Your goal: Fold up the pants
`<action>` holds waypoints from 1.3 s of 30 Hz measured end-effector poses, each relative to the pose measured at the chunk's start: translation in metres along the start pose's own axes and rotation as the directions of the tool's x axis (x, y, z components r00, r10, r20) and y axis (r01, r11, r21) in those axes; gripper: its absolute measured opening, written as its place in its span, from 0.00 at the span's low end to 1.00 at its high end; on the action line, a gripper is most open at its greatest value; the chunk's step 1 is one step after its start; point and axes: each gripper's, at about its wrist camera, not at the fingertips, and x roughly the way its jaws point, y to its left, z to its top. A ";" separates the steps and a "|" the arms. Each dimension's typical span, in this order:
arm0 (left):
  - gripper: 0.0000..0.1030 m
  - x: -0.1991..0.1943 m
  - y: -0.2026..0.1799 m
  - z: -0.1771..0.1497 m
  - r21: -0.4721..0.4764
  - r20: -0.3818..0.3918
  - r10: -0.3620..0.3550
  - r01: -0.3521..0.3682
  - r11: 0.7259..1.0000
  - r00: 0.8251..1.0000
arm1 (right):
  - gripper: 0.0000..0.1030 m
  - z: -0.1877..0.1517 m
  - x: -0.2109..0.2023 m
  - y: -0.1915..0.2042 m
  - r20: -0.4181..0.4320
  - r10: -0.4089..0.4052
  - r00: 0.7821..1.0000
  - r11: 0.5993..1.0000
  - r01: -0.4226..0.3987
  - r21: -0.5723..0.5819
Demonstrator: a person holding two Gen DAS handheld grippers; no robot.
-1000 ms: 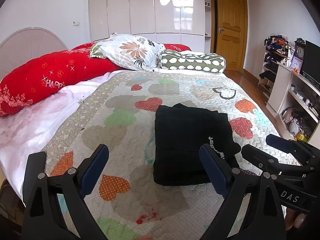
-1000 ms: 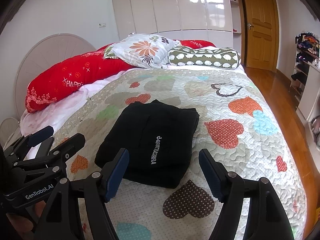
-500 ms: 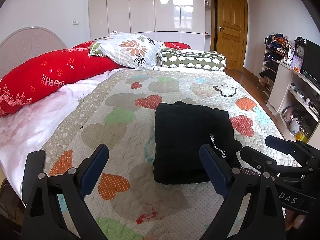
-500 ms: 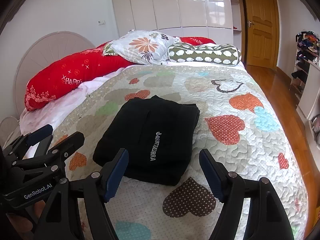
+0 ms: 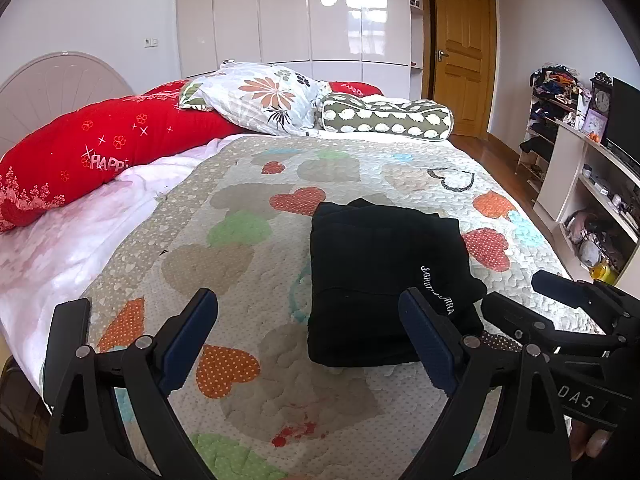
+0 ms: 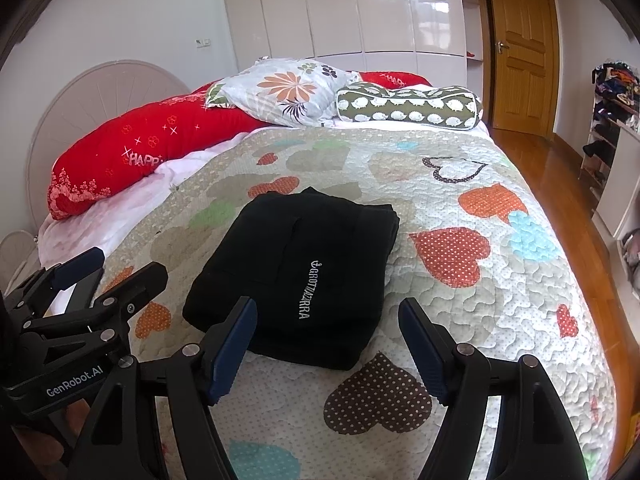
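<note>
Black pants (image 5: 380, 276) (image 6: 296, 276) lie folded into a thick rectangle on the heart-patterned quilt (image 5: 240, 240) (image 6: 460, 184), white lettering facing up. My left gripper (image 5: 308, 332) hovers open over the quilt, left of and nearer than the pants, holding nothing. My right gripper (image 6: 324, 336) is open too, just short of the pants' near edge, nothing between its pads. Each gripper shows at the side of the other's view: the right gripper (image 5: 560, 312) and the left gripper (image 6: 80, 280).
At the head of the bed lie a long red pillow (image 5: 100, 152), a flowered pillow (image 5: 264, 100) and a green bolster (image 5: 388, 118). White wardrobes and a wooden door (image 5: 464, 48) stand behind. Shelving (image 5: 584, 184) lines the right wall beside wooden floor (image 6: 568, 176).
</note>
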 end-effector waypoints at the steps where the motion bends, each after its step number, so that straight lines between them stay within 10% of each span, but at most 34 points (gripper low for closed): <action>1: 0.90 0.001 0.000 -0.001 -0.001 -0.001 0.001 -0.001 1.000 1.000 | 0.73 0.000 0.000 -0.002 0.001 -0.004 1.000 1.000 0.004 0.002; 39: 0.90 0.004 0.002 -0.003 -0.005 -0.018 -0.004 0.004 1.000 1.000 | 0.74 -0.003 0.004 -0.005 -0.018 -0.005 1.000 1.000 0.005 -0.001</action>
